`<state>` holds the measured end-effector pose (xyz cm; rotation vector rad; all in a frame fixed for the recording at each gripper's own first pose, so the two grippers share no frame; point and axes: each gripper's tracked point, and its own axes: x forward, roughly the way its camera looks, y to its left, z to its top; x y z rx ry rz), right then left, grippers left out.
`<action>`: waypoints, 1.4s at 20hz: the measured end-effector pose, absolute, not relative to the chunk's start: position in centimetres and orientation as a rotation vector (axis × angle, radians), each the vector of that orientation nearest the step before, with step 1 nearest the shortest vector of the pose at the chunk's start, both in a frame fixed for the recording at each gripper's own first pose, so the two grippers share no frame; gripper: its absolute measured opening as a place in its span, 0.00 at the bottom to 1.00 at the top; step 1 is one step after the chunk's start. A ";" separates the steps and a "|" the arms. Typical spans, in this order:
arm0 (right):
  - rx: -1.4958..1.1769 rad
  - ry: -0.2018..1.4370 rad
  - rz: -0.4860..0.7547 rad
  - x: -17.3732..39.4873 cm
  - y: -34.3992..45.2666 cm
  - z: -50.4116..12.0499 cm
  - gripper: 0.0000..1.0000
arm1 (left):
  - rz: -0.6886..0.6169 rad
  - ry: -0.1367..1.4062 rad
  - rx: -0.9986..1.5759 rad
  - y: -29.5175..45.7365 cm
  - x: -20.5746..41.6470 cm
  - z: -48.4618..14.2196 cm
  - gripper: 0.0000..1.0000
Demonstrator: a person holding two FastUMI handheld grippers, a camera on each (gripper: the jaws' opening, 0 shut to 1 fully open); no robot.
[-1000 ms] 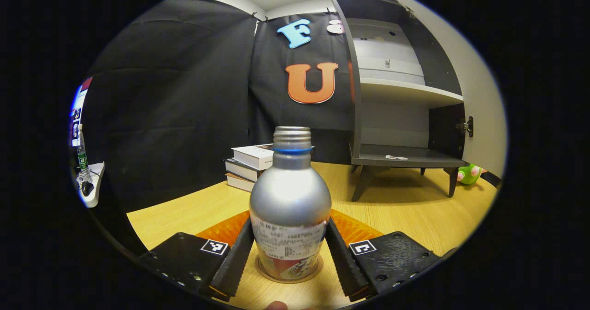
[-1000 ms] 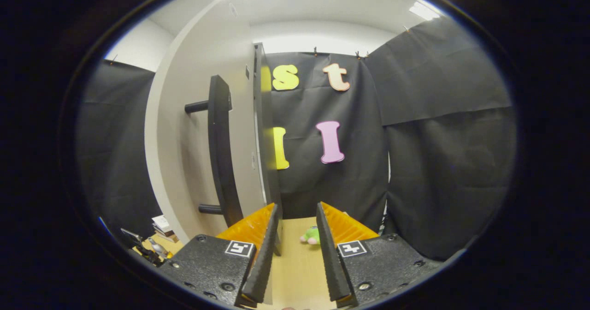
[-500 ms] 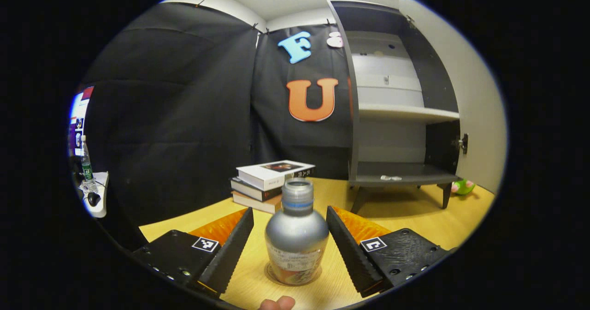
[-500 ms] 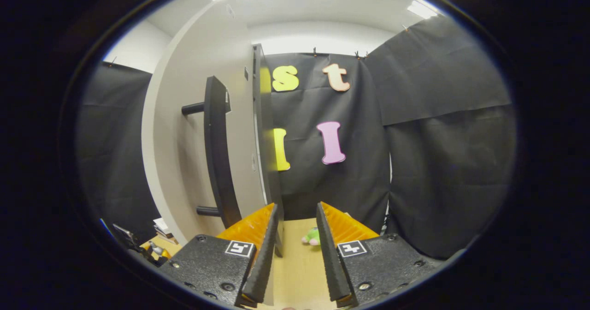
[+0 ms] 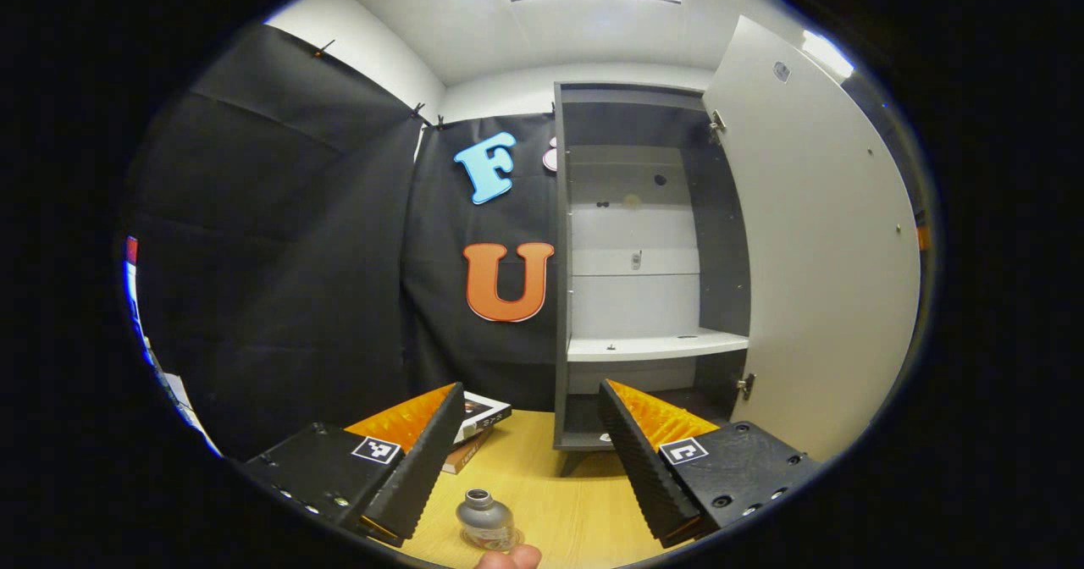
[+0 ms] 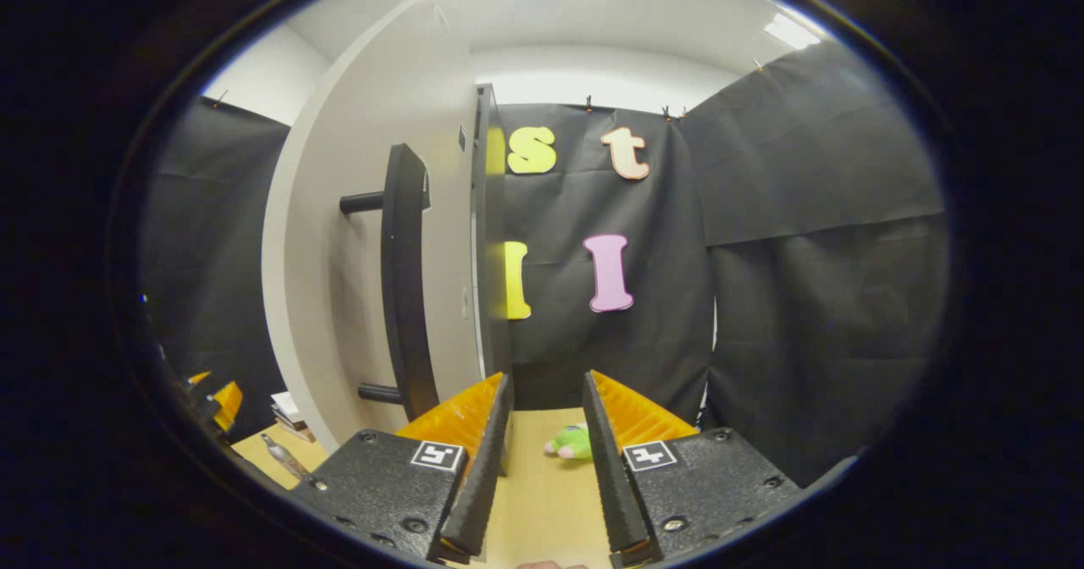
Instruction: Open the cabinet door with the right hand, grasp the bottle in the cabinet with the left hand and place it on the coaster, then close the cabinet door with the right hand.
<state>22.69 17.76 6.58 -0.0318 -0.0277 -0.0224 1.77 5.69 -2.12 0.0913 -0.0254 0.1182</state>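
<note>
In the left gripper view, my left gripper point(image 5: 533, 459) hangs above the wooden table point(image 5: 584, 501) with its fingers spread wide and nothing between them. Far to the left, behind my left finger, lies a stack of books point(image 5: 478, 421). The silver bottle point(image 5: 485, 520) stands upright on the table near me, low between my fingers and touching neither; I cannot make out the coaster under it. To the right and farther off stands the cabinet point(image 5: 644, 298), its door point(image 5: 817, 247) swung wide open on the right.

In the right gripper view, my right gripper point(image 6: 542, 467) is partly open and grips nothing. The door's black handle point(image 6: 402, 281) stands just left of it, with a green plush toy point(image 6: 572, 442) on the table beyond my fingers.
</note>
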 end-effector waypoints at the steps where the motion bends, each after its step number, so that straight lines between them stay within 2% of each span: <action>1: -0.043 -0.033 -0.021 22.9 17.7 6.6 0.58 | 0.097 -0.025 0.092 4.8 1.5 -1.5 0.95; 3: -0.051 -0.046 -0.018 23.2 17.5 6.6 0.54 | 0.039 -0.028 0.082 2.7 1.2 -0.9 0.95; 6: -0.038 -0.048 -0.017 23.3 17.7 6.7 0.57 | -0.035 -0.016 0.068 0.1 0.1 -1.1 0.95; 9: 0.026 -0.032 0.037 23.4 19.8 6.4 0.54 | -0.073 -0.004 0.075 -1.5 -1.0 -1.2 0.95; 11: 0.057 -0.026 0.102 23.2 21.6 6.3 0.57 | -0.078 0.000 0.083 -1.7 -1.5 -1.3 0.95; 16: 0.053 -0.020 0.214 23.2 24.2 6.2 0.57 | -0.041 0.025 0.090 0.4 -1.9 -1.9 0.95; 17: 0.045 -0.020 0.229 23.4 24.5 6.2 0.54 | -0.030 0.034 0.085 1.0 -1.9 -2.2 0.95; 23: 0.043 -0.017 0.339 24.1 27.3 6.2 0.58 | 0.016 0.052 0.066 4.0 -2.0 -2.8 0.95; 24: 0.048 -0.018 0.359 24.1 27.8 6.3 0.55 | 0.022 0.048 0.068 4.4 -2.0 -2.7 0.95; 27: 0.069 -0.032 0.419 24.5 29.7 6.8 0.56 | 0.038 0.036 0.072 5.6 -1.9 -2.4 0.95; 28: 0.084 -0.036 0.431 24.8 30.4 6.9 0.59 | 0.044 0.036 0.071 6.0 -1.9 -2.4 0.95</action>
